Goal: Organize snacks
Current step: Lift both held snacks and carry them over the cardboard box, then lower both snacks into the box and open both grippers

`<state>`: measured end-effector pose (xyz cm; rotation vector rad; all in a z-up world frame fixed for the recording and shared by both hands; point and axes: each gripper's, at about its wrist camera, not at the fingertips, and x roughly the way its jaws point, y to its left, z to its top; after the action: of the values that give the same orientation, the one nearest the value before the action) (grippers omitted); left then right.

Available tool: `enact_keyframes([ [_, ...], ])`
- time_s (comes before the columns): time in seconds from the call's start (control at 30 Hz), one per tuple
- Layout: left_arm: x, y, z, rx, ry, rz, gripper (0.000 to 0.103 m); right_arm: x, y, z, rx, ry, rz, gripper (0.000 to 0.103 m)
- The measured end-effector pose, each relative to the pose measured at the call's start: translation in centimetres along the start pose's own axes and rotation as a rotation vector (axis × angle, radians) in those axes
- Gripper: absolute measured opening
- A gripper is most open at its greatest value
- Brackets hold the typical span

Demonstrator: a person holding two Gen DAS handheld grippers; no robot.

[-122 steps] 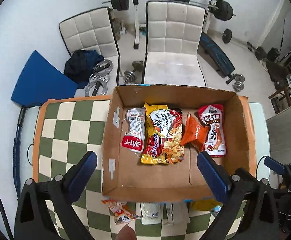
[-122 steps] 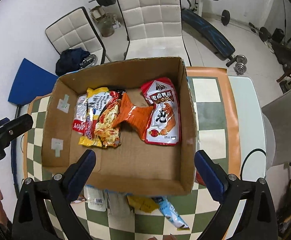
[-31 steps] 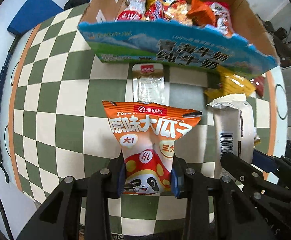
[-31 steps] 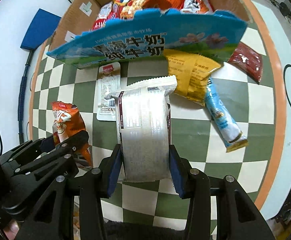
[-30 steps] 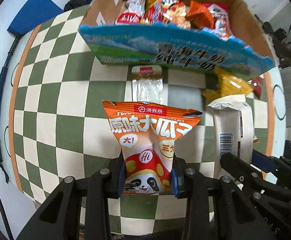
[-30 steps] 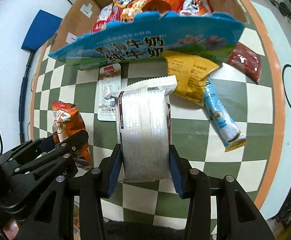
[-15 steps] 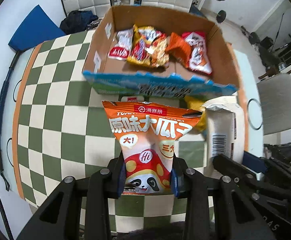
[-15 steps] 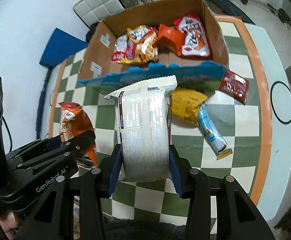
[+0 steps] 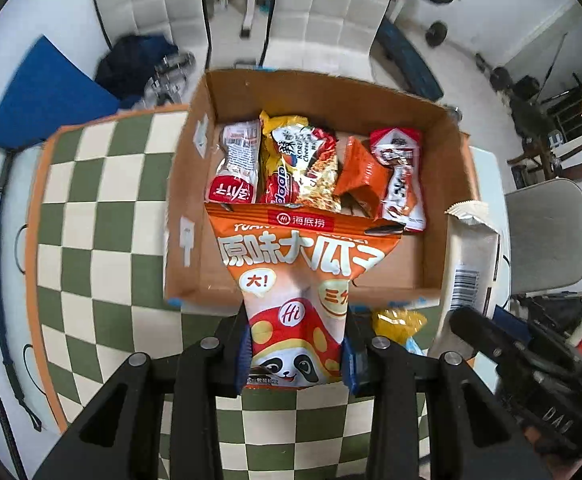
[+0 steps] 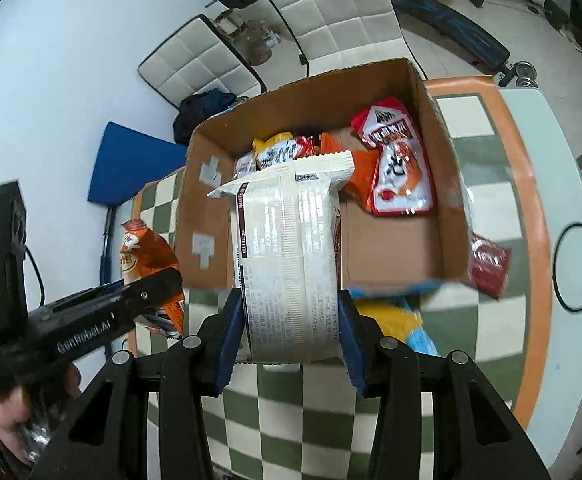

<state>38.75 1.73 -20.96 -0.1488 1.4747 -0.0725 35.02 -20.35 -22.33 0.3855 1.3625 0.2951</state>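
My left gripper (image 9: 295, 364) is shut on an orange sunflower-seed bag (image 9: 297, 280) with a panda on it, held upright above the near wall of the cardboard box (image 9: 455, 184). My right gripper (image 10: 287, 336) is shut on a white snack packet (image 10: 287, 256), held over the box's (image 10: 211, 216) near left part. The packet also shows at the right of the left wrist view (image 9: 469, 264); the orange bag shows at the left of the right wrist view (image 10: 147, 260). Several snack packs lie in the box's far half (image 9: 303, 164).
The box sits on a green and cream checkered table (image 9: 91, 216). A yellow packet (image 9: 397, 320), a blue packet (image 10: 421, 340) and a dark red packet (image 10: 489, 264) lie on the table by the box's near wall. White chairs (image 9: 323, 12) and gym weights stand behind.
Both grippers have risen and moved forward with their snacks, from low over the table in front of the box to above its near wall, looking down into it.
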Motion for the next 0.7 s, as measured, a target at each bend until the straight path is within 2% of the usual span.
enact_keyframes([
  [0.17,5.6,1.6,5.2,-0.033,0.174,-0.009,0.032,4.6,0.3,3.4,0.018,0.047,-0.033,0.048],
  [0.3,9.3,2.0,7.3,-0.024,0.254,0.028,0.032,8.4,0.0,4.8,0.025,0.102,-0.069,0.048],
  [0.53,14.4,3.2,8.0,-0.079,0.378,-0.015,0.032,12.8,-1.1,5.2,0.047,0.164,-0.093,0.048],
  [0.7,16.2,3.7,7.8,-0.083,0.403,-0.007,0.032,14.5,-1.2,5.2,0.038,0.188,-0.105,0.048],
])
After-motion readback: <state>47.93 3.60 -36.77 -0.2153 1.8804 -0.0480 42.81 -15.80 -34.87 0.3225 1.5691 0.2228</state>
